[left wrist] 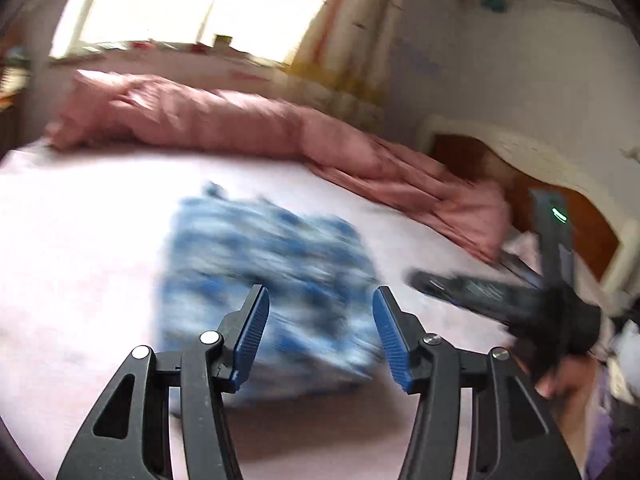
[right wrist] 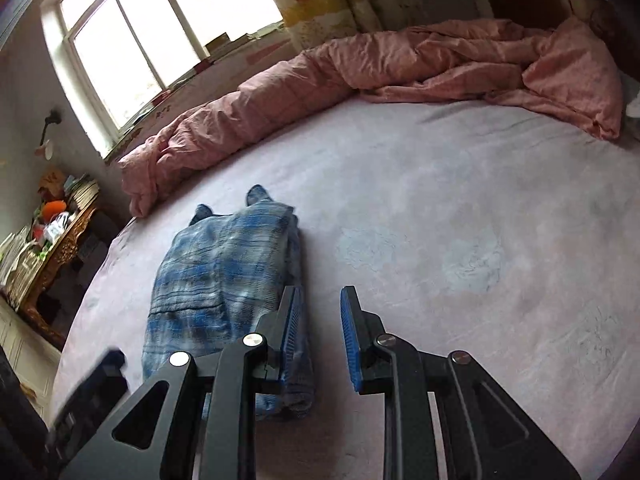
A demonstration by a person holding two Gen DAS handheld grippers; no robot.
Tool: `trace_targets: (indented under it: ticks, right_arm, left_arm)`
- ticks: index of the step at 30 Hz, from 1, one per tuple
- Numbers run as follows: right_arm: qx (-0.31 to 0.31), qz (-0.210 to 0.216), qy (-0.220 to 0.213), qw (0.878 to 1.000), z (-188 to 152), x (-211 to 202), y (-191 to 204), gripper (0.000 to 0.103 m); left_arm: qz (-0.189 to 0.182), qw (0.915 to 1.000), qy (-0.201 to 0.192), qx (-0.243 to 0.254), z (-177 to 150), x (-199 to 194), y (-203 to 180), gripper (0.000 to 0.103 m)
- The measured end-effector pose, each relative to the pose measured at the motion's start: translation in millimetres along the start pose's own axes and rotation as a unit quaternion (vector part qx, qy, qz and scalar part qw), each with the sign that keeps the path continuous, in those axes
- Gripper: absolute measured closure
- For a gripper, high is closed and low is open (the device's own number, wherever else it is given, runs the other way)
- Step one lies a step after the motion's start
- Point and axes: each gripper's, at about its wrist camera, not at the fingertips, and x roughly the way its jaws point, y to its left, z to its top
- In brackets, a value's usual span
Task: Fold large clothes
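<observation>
Bed (right wrist: 440, 208), pale lilac sheet, carrying all items. Folded blue-and-white plaid garment (right wrist: 224, 276): lies flat as a compact bundle on the sheet near the bed's left edge as the right wrist view shows it, two small ends poking out at its far end. Pink duvet (right wrist: 360, 76): crumpled in a long ridge along the bed's far edge, well apart from the garment. Window (right wrist: 160, 24) beyond the duvet; patterned curtain (right wrist: 320, 0) beside it; cluttered wooden side table (right wrist: 52, 240) off the bed's left edge; headboard (left wrist: 532, 168) at the far right corner. Left gripper (left wrist: 320, 320): jaws moderately wide, nothing between them, hanging over the garment's near end, picture blurred. Right gripper (right wrist: 320, 316): jaws narrow, nothing gripped, tilted downward, left finger (right wrist: 290, 320) just beside the garment's right side. Nothing lies across the garment.
</observation>
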Motion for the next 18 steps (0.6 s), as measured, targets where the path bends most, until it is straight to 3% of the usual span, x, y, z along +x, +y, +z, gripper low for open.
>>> trace_targets:
  ticks: [4,6,7,9,12,13,14,16,18]
  right_arm:
    - [-0.057,0.048,0.039,0.996,-8.4,4.8,26.6,0.077]
    - [-0.076,0.044,0.051,0.995,-14.6,8.1,38.7,0.060]
    - [-0.077,0.040,0.051,0.995,-15.5,8.8,40.6,0.047]
    - [-0.074,0.037,0.058,0.995,-18.0,11.4,44.6,0.046]
    - [-0.088,-0.003,0.088,0.992,-22.3,24.5,42.4,0.046]
    - [-0.091,-0.008,0.087,0.992,-22.9,27.3,40.5,0.054]
    - [-0.091,-0.013,0.083,0.992,-23.4,29.8,38.1,0.078]
    - [-0.077,-0.001,0.063,0.995,-21.3,27.4,32.9,0.086]
    - [-0.087,0.005,0.006,0.996,-20.6,17.2,33.4,0.088]
  left_arm:
    - [0.100,0.9950,0.001,-0.002,4.0,4.8,36.5,0.050]
    - [0.135,0.9906,0.017,-0.016,1.2,8.8,58.7,0.049]
    - [0.145,0.9886,0.028,-0.032,1.0,17.6,66.9,0.049]
    - [0.150,0.9853,0.048,-0.065,-5.2,24.8,86.4,0.049]
    - [0.150,0.9822,0.067,-0.091,-13.9,32.1,107.6,0.049]
    - [0.151,0.9819,0.069,-0.093,-15.7,32.2,108.5,0.049]
    - [0.150,0.9819,0.069,-0.092,-15.2,34.7,108.7,0.049]
    - [0.148,0.9828,0.066,-0.089,-14.6,35.5,106.2,0.049]
    - [0.150,0.9833,0.063,-0.081,-16.3,32.6,100.2,0.048]
